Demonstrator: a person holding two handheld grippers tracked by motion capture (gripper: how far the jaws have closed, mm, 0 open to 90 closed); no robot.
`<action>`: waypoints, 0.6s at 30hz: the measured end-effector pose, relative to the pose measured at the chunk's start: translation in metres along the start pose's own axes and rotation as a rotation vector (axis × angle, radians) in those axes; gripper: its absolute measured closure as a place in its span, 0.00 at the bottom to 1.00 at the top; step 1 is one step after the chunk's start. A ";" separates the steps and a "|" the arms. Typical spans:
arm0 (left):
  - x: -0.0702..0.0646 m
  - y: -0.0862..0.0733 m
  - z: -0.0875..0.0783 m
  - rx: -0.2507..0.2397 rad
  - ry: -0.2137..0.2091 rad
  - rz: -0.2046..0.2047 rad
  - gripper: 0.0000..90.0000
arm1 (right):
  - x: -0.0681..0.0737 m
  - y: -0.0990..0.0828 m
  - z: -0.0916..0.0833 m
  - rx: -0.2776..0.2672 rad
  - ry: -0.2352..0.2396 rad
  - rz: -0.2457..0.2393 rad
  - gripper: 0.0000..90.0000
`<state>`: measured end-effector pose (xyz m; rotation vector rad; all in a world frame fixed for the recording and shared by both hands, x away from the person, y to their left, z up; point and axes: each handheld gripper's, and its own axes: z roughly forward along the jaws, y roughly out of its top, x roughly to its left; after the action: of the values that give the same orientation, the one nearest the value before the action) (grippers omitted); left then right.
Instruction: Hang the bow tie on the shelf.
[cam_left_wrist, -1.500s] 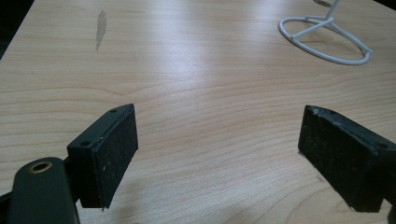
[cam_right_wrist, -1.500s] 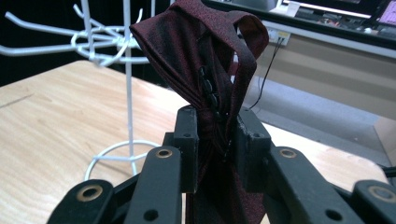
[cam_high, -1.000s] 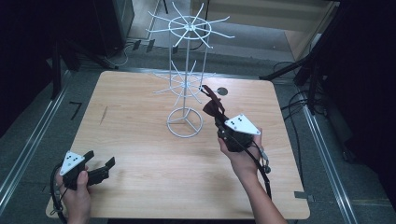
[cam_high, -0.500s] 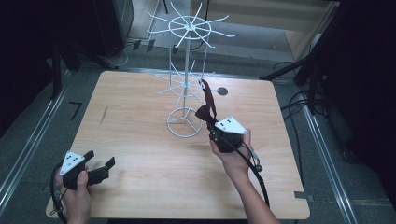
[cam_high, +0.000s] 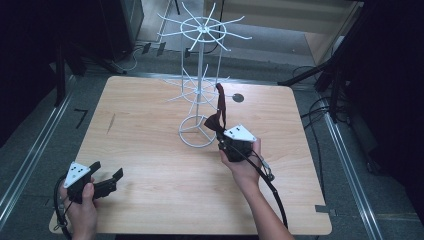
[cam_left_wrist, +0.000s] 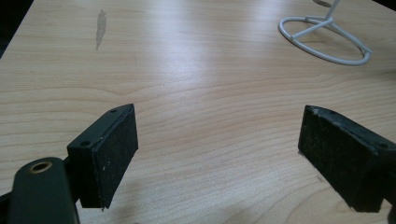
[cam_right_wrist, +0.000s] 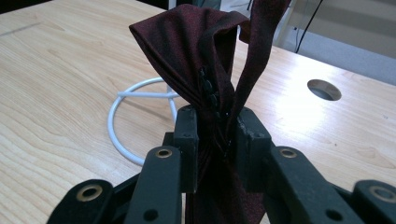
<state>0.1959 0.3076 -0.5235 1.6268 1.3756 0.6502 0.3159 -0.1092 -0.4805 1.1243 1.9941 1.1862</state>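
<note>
A dark red bow tie (cam_right_wrist: 205, 60) with a strap is pinched between the jaws of my right gripper (cam_right_wrist: 215, 135), which is shut on it. In the high view the bow tie (cam_high: 216, 120) hangs off the right gripper (cam_high: 220, 137) just right of the white wire rack (cam_high: 200, 95), and its strap runs up to one of the rack's lower arms. My left gripper (cam_high: 106, 180) rests at the table's near left corner. Its jaws stand wide apart with bare wood between them, and one black pad (cam_left_wrist: 114, 154) faces the other.
The rack's ring base (cam_left_wrist: 327, 39) sits on the wooden table (cam_high: 150, 125) near its middle. A round cable hole (cam_high: 238, 98) lies behind the right gripper. Cables and dark stands crowd the floor beyond the table's far and right edges.
My right gripper has come down and toward the near side with the bow tie in it. The left gripper has stayed where it was.
</note>
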 end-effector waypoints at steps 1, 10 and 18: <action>0.000 0.000 0.000 0.000 0.000 0.000 0.14 | 0.000 -0.001 0.002 0.003 -0.001 0.001 0.83; 0.000 0.000 0.000 0.001 0.001 0.000 0.14 | 0.002 -0.008 0.017 0.035 0.009 0.018 0.83; 0.000 0.000 0.000 0.000 0.001 0.000 0.14 | 0.000 -0.016 0.033 0.072 0.004 0.049 0.83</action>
<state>0.1959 0.3079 -0.5235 1.6267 1.3765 0.6505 0.3350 -0.0993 -0.5098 1.2134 2.0372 1.1505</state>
